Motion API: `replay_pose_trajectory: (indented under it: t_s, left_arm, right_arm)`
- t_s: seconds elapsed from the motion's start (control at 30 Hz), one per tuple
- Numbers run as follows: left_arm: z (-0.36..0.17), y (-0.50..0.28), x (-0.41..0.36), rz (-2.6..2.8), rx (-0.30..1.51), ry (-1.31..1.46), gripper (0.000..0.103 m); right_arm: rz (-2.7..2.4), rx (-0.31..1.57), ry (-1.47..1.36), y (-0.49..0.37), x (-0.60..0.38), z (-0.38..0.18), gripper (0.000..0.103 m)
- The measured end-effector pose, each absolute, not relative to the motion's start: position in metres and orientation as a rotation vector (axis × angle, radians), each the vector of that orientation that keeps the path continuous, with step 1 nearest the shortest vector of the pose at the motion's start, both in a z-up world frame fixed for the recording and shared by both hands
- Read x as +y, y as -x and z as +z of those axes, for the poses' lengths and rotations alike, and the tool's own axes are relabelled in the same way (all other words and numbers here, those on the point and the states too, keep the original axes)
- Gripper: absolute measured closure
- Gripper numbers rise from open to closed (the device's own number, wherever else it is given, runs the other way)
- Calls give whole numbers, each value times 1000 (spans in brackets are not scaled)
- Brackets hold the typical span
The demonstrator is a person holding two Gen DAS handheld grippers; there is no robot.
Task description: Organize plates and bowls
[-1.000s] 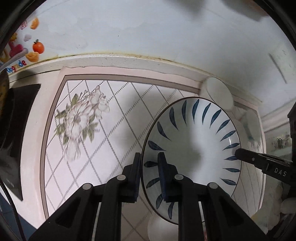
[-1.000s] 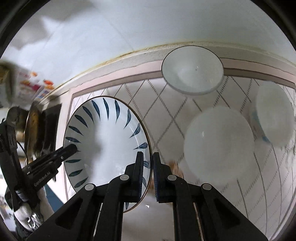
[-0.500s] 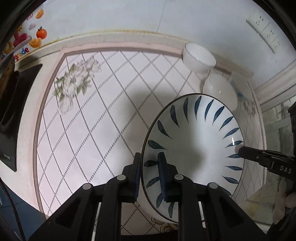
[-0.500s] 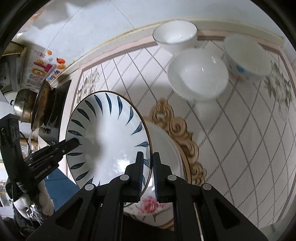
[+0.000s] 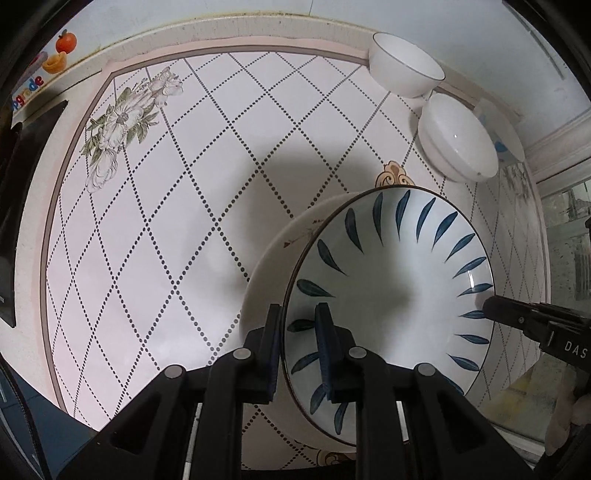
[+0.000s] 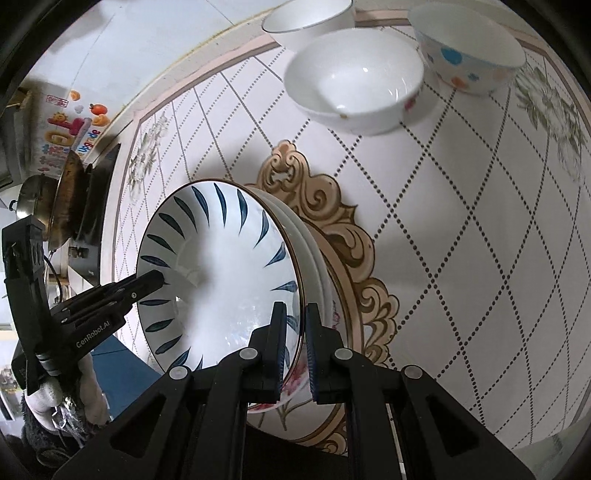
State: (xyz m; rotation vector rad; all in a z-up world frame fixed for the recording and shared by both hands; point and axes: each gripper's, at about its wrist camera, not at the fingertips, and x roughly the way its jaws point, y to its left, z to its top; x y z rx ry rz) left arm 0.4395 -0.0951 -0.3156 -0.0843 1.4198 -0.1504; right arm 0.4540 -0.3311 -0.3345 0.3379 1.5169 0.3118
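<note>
- Blue leaf strokes ring the white plate that you hold between both grippers; it sits tilted, just above the other plates on the counter.
- Your left gripper is clenched on the plate's rim at its left edge: one pad lies outside the rim, the other on the inner face.
- Your right gripper is clamped on the opposite rim in the same way, one finger on each side of the edge.
- From the left wrist view, the tip of your right gripper enters from the right and meets the far rim; from the right wrist view, your left gripper enters from the left, carried by a hand in a pale glove.
- Below the held plate lies a stack of white plates; the lowest shows a pink flower print and a gilt edge. Whether the held plate touches the stack cannot be told.
- The tiled counter has a dotted diamond pattern, a grey flower motif and a gold scroll ornament around the stack.
- Three bowls stand well behind the stack near the wall: a plain white bowl, a wider white bowl in front of it, and a spotted bowl to the right.
- At the left edge of the right wrist view, a pan rests on a black stove.
</note>
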Motion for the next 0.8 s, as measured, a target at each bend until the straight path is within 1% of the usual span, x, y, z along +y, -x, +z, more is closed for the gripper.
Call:
replay_pose_trajectory:
  t_s: [0.37,0.8]
  left_arm:
    - [-327,-438,-90,-102,1446,91,87]
    - [-330,-429,-94,-61,1436,111,86]
  right_arm:
    - [339,1536,-343,-452,-324,-345,91]
    - [347,1530,-337,-453,-322,-350,91]
